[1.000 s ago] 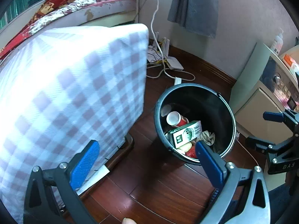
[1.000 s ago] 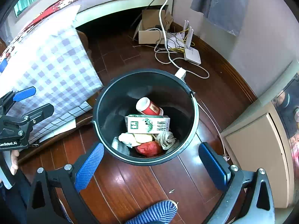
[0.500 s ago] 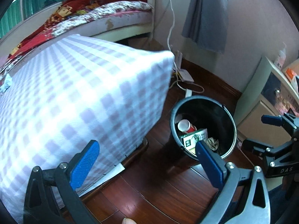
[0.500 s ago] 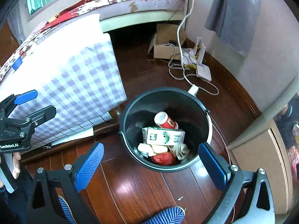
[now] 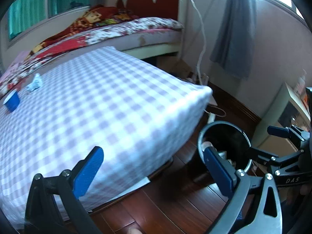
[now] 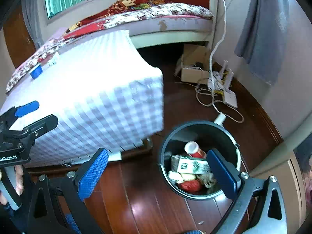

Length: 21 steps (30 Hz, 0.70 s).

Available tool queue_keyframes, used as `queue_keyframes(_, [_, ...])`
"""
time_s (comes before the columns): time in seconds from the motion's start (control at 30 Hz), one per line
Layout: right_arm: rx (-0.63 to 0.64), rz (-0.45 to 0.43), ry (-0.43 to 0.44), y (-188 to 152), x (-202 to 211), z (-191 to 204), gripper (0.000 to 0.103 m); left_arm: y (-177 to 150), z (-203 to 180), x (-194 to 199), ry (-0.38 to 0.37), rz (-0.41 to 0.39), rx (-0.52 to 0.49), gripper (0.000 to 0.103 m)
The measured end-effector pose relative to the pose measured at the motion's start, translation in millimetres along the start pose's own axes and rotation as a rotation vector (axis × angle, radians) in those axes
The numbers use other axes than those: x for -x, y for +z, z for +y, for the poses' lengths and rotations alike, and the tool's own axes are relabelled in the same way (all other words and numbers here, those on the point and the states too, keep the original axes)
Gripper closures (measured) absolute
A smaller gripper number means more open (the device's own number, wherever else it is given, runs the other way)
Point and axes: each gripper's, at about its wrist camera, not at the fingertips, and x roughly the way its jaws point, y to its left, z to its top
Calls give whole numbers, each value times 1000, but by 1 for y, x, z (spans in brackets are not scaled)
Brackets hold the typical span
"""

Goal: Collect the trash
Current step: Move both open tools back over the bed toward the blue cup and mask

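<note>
A black trash bin [image 6: 171, 138] stands on the wood floor and holds a green carton [image 6: 187, 165], a red cup [image 6: 193, 149] and other trash; its rim also shows in the left wrist view [image 5: 222, 124]. A blue cup [image 5: 11, 100] and a crumpled wrapper [image 5: 35, 82] lie at the far left of the checkered table [image 5: 97, 101]; the cup also shows in the right wrist view [image 6: 36, 71]. My left gripper [image 5: 154, 166] is open and empty above the table's near corner. My right gripper [image 6: 158, 171] is open and empty beside the bin.
A bed [image 5: 136, 29] stands behind the table. Cables and a router [image 6: 230, 97] lie on the floor by the wall, next to a cardboard box [image 6: 193, 68]. A cabinet [image 6: 273, 167] stands right of the bin. A grey cloth [image 6: 261, 29] hangs on the wall.
Both grippers have risen and pulled back from the bin, turning toward the table. The tabletop with the blue cup and wrapper has come into view. Both stay open.
</note>
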Motion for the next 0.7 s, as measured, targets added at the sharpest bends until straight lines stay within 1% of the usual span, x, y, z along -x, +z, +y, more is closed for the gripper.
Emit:
queue_keyframes(0.3, [53,-57,83,27,-5,50,1,-3,64,21,96,-36,97,1])
queue_keyframes(0.57, [111,-65,167,43,-18,104,1,-11,123,38,185,-56,178,1])
queue_keyframes(0.7, [160,-76,203,57,-21,135,1,-13,163,47,245,-69,233,1])
